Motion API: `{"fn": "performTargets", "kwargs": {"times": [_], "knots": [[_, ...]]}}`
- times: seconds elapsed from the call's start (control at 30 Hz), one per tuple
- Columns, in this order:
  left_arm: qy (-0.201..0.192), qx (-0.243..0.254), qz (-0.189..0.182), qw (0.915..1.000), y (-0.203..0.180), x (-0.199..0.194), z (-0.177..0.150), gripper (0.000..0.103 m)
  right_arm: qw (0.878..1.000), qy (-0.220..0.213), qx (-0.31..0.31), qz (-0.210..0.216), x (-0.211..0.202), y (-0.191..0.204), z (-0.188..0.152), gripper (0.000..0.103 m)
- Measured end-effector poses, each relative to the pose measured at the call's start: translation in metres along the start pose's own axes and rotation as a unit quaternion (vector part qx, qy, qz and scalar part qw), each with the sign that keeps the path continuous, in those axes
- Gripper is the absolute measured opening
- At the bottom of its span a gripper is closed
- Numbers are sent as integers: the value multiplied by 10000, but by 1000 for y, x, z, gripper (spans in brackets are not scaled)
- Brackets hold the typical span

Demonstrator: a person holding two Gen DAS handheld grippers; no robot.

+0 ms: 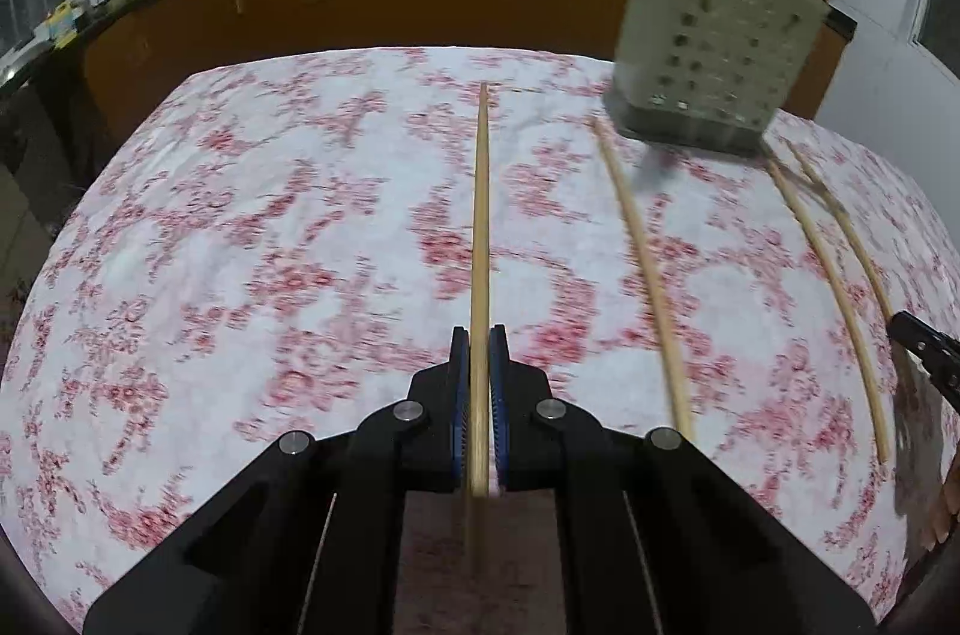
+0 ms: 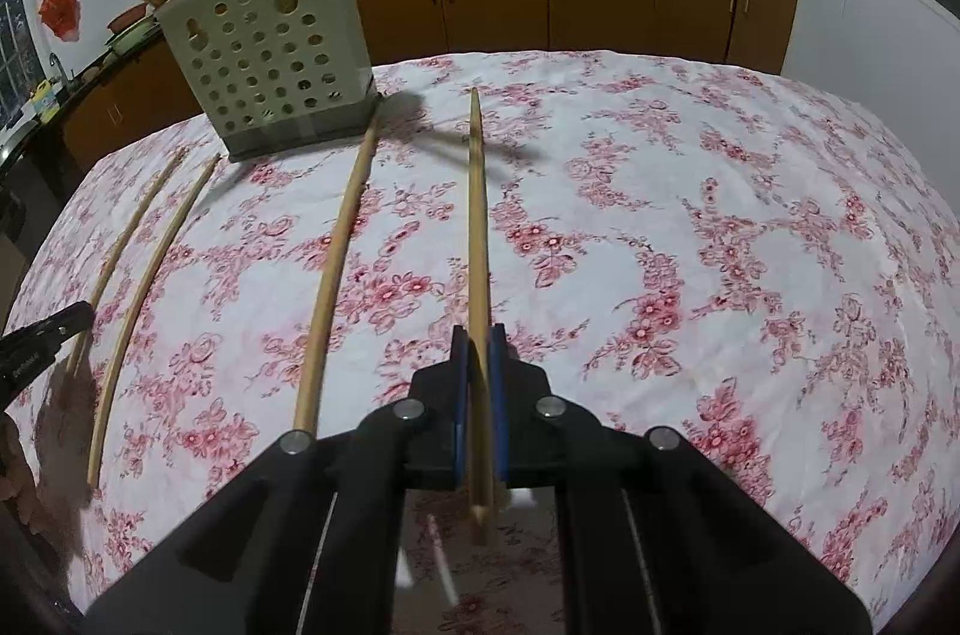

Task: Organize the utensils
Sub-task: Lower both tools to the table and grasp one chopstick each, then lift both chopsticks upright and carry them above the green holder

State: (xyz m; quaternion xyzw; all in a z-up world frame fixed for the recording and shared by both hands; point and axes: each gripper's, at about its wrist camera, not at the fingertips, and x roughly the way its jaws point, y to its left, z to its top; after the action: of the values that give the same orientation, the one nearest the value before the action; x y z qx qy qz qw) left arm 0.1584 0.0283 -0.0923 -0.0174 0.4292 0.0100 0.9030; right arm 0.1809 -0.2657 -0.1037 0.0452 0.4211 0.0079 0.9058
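Chopsticks: we hold one lengthwise in each set, left tongs (image 1: 479, 335) and right tongs (image 2: 479, 335) clamped; holder (image 2: 276, 59) awaits.

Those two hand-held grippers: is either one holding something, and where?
Yes. The left hand-held gripper clamps a chopstick near its rear end; the right hand-held gripper clamps another chopstick likewise.

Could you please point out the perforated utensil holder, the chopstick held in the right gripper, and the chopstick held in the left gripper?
utensil holder (image 2: 264, 65): right wrist view, its perforated front wall.
right gripper's chopstick (image 2: 477, 215): right wrist view, mid-shaft ahead of the fingers.
left gripper's chopstick (image 1: 481, 215): left wrist view, mid-shaft.
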Motion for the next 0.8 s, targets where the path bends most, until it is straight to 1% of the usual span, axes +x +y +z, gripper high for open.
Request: {"fn": "performTargets", "kwargs": {"times": [0.17,0.33,0.8], "knots": [[-24,-74,-93,9999,6,-1,0,8,9999,20,-99,78,2,5,0,9],[-23,-116,-162,9998,8,-2,0,8,9998,-11,-206,41,4,9,0,10],[-18,-130,-168,9998,8,-1,0,8,9998,-15,-201,58,4,9,0,10]]}}
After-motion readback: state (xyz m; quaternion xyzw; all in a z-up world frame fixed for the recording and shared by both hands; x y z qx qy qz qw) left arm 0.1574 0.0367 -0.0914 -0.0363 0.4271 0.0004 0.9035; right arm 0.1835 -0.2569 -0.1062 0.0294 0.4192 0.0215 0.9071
